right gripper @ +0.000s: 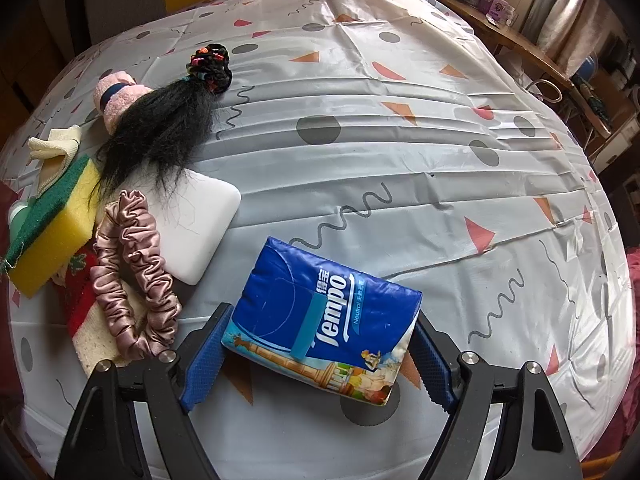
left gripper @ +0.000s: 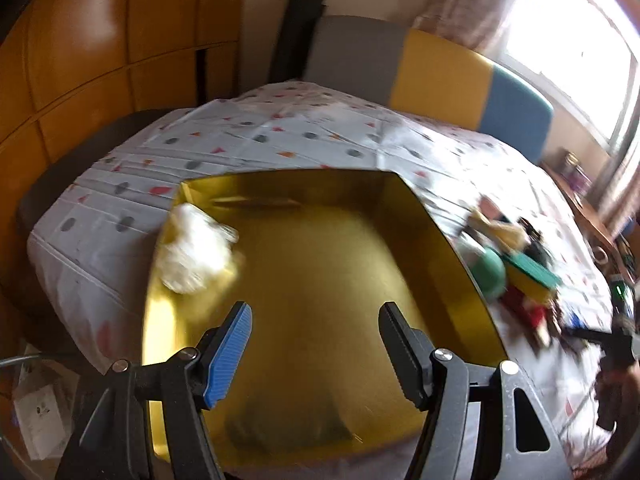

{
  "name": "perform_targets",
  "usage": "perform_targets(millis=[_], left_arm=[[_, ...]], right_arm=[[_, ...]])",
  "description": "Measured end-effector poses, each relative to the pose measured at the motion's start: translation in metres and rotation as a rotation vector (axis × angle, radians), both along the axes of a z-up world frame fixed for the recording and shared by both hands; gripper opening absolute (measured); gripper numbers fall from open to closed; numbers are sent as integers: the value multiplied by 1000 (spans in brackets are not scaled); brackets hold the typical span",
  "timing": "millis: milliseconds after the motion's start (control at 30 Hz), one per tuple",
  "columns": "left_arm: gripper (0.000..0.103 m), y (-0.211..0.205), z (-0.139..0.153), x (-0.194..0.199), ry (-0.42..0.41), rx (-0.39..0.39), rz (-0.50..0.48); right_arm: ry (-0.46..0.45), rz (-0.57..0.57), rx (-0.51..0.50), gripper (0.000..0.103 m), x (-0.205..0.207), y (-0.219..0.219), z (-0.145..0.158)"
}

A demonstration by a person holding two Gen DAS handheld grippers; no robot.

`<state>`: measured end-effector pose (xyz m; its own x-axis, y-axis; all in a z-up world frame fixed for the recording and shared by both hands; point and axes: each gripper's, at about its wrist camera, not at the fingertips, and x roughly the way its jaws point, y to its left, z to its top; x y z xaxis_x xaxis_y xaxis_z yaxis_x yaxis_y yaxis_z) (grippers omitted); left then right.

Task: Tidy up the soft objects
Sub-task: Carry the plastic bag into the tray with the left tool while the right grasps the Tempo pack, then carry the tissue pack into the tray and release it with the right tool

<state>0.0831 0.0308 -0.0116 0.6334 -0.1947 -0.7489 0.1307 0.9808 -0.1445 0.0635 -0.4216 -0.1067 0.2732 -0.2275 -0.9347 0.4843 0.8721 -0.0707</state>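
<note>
My left gripper (left gripper: 316, 316) is open and empty above a gold box (left gripper: 440, 240) on the bed. A white fluffy bundle (left gripper: 196, 252) lies in the box's left corner. My right gripper (right gripper: 320, 320) is shut on a blue Tempo tissue pack (right gripper: 324, 316) and holds it just over the patterned sheet (right gripper: 400, 160). To its left lie a pink satin scrunchie (right gripper: 132, 272), a white foam block (right gripper: 196, 224), a yellow and green sponge (right gripper: 52, 224), a black hairpiece (right gripper: 160, 132), a pink rolled cloth (right gripper: 116, 96) and a red knit item (right gripper: 80, 280).
A pile of soft things (left gripper: 516, 264), among them a green ball (left gripper: 488, 272), lies right of the box in the left wrist view. A wooden wardrobe (left gripper: 100, 40) stands to the left, a padded headboard (left gripper: 440, 76) behind, and a wooden side table (right gripper: 516, 40) at the far right.
</note>
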Motion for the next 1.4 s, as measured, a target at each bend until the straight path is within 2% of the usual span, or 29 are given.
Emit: perform_targets(millis=[233,367,533,767,867,1033,1133,1300,1400], left_arm=[[67,-21,-2,-24,-5,20,-43],[67,-20,-6,-28,5,31,-27],[67,-17,-9,-31,5,40,-22],[67,-11,-11,-32,3,44,-11],[67,-9,-12,-32,7,43,-6],[67,-9,-12,-34,2,47,-9],[67,-7,-10,-34,-4,47,-8],[67,-3,-8,-34,-14,55,-3],[67,0,-9,-33,-7,49,6]], right_arm=[[-9,-7,-11,83,-3,0,6],[-40,-20,-10,83,-5,-2,12],[-28,-7,-5,83,-5,2,10],[-195,-56,18,83,-19,-6,40],[-247,-27,14,83,-20,2,49],[-233,41,2,83,-9,16,47],[-259,64,25,83,-9,23,52],[-347,101,78,83,-12,38,78],[-385,170,101,83,-7,61,97]])
